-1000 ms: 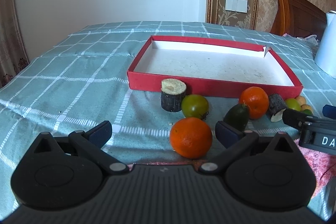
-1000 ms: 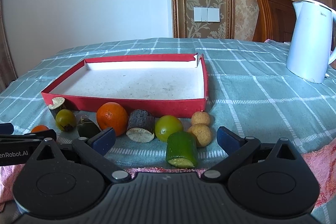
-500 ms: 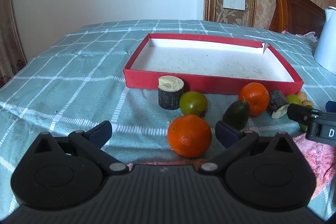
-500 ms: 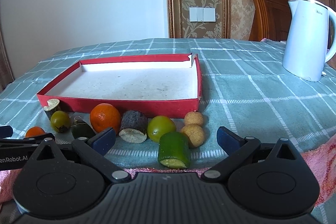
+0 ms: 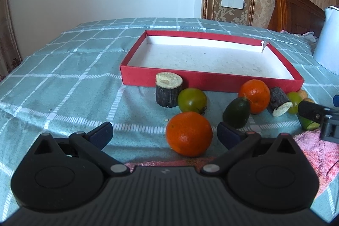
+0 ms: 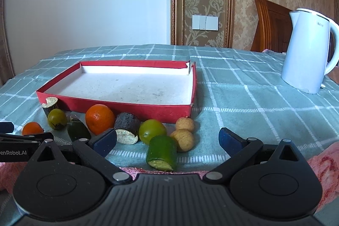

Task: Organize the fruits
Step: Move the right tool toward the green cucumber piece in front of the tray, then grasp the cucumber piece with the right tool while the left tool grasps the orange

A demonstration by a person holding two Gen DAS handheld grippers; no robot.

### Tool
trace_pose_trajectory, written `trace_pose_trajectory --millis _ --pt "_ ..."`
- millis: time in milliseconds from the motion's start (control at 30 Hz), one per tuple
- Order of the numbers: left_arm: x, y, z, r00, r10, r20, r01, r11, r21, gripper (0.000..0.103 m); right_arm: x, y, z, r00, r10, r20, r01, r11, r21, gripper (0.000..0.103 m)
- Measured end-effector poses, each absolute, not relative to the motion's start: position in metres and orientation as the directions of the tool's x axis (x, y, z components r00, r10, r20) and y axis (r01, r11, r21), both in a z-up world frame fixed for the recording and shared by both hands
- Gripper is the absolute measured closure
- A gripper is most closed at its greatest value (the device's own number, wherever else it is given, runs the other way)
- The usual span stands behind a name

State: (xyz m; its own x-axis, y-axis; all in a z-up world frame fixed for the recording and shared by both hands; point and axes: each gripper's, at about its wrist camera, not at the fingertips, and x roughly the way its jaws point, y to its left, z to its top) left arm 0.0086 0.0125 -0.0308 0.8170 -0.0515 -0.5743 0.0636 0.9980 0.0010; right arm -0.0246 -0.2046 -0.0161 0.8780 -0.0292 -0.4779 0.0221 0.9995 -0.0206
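Since the earlier frame the left tool [image 5: 164, 133] has been eased nearer the round orange tangerine [image 5: 189, 133], which lies between its wide-apart fingers for a likely pick. The right tool [image 6: 167, 139], likewise spread, is aimed at the cut green cucumber piece [image 6: 162, 153]. The empty red cardboard tray [image 5: 203, 79] waits just behind the fruit row
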Motion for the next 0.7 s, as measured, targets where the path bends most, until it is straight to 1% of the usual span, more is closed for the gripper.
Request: trace_pose_trajectory --millis 167,233,267,300,333,367,400,533,567,633,700 --pt "0.008 0.015 -0.031 0.818 -0.058 -0.572 0.067 0.998 -0.005 0.0 -0.027 -0.206 -0.019 0.881 -0.039 -0.472 0.03 0.999 -0.025 0.001" --pt "0.009 0.017 -0.032 0.818 -0.063 -0.572 0.067 0.998 -0.015 0.0 -0.03 -0.209 -0.021 0.883 -0.041 -0.468 0.037 0.999 -0.018 0.007" --pt "0.01 0.018 -0.032 0.816 -0.067 -0.575 0.068 0.998 -0.02 0.0 -0.029 -0.209 -0.021 0.88 -0.025 -0.474 0.022 1.0 -0.013 0.013" --pt "0.011 0.018 -0.032 0.813 -0.069 -0.578 0.068 0.997 -0.023 0.0 -0.028 -0.209 -0.023 0.874 -0.008 -0.486 0.003 1.0 -0.011 0.023" --pt "0.011 0.018 -0.033 0.811 -0.071 -0.581 0.069 0.997 -0.025 0.0 -0.026 -0.208 -0.025 0.865 0.004 -0.502 -0.011 1.0 -0.011 0.027" --pt "0.011 0.019 -0.033 0.81 -0.071 -0.581 0.069 0.997 -0.026 0.0 -0.024 -0.208 -0.027 0.857 0.017 -0.515 -0.023 1.0 -0.005 0.036" --pt "0.011 0.019 -0.033 0.811 -0.071 -0.581 0.069 0.997 -0.026 0.0 -0.023 -0.208 -0.029 0.851 0.033 -0.525 -0.034 0.999 0.008 0.04" --pt "0.011 0.022 -0.034 0.81 -0.073 -0.582 0.065 0.997 -0.034 0.0 -0.019 -0.207 -0.033 0.836 0.059 -0.546 -0.051 0.998 0.029 0.041" --pt "0.011 0.022 -0.034 0.81 -0.074 -0.582 0.064 0.997 -0.039 0.0 -0.019 -0.208 -0.033 0.836 0.06 -0.545 -0.05 0.998 0.033 0.042" --pt "0.011 0.024 -0.034 0.812 -0.077 -0.578 0.063 0.997 -0.045 0.0 -0.016 -0.209 -0.035 0.825 0.053 -0.563 -0.041 0.999 0.033 0.049" --pt "0.009 0.025 -0.034 0.816 -0.077 -0.573 0.063 0.997 -0.045 0.0 -0.014 -0.208 -0.035 0.82 0.042 -0.571 -0.035 0.999 0.023 0.051"
